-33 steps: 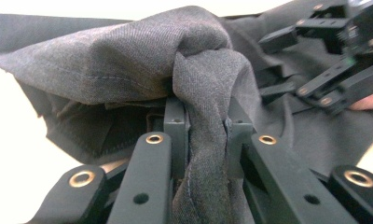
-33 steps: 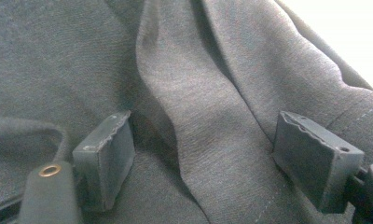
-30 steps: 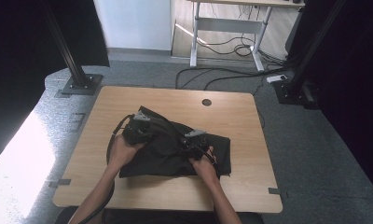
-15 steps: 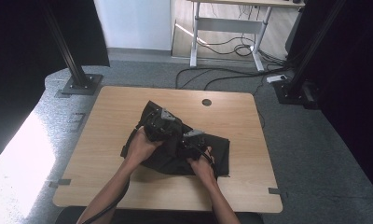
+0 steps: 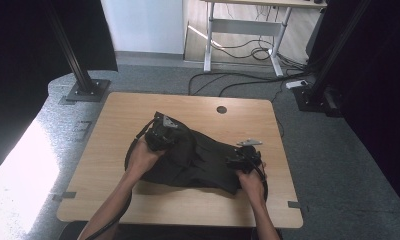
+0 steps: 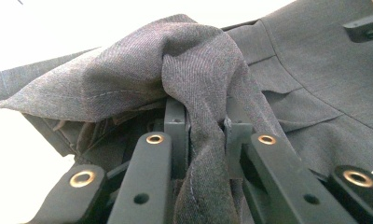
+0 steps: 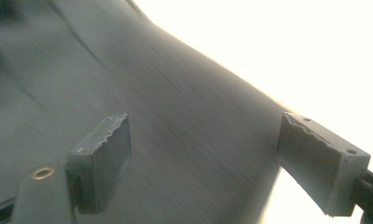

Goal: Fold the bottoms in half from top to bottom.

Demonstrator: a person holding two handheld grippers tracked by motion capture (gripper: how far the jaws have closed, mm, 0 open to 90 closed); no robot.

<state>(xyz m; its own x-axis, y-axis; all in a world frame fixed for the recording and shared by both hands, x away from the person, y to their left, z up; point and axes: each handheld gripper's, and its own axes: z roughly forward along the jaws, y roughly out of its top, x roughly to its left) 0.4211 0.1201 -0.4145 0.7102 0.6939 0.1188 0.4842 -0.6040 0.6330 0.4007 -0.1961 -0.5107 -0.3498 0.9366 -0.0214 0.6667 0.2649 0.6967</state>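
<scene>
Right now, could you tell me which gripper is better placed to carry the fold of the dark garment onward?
Left. The left gripper is already shut on a bunched fold of the garment, lifted off the table. The right gripper is open over flat cloth, gripping nothing.

The garment [image 5: 198,162] lay on the table [image 5: 113,165], just below centre. The left gripper [image 5: 160,135] sat at the garment's 10 o'clock edge, the right gripper [image 5: 244,160] at its 3 o'clock edge. A hole [image 5: 221,109] lay at the table's 12 o'clock.
</scene>
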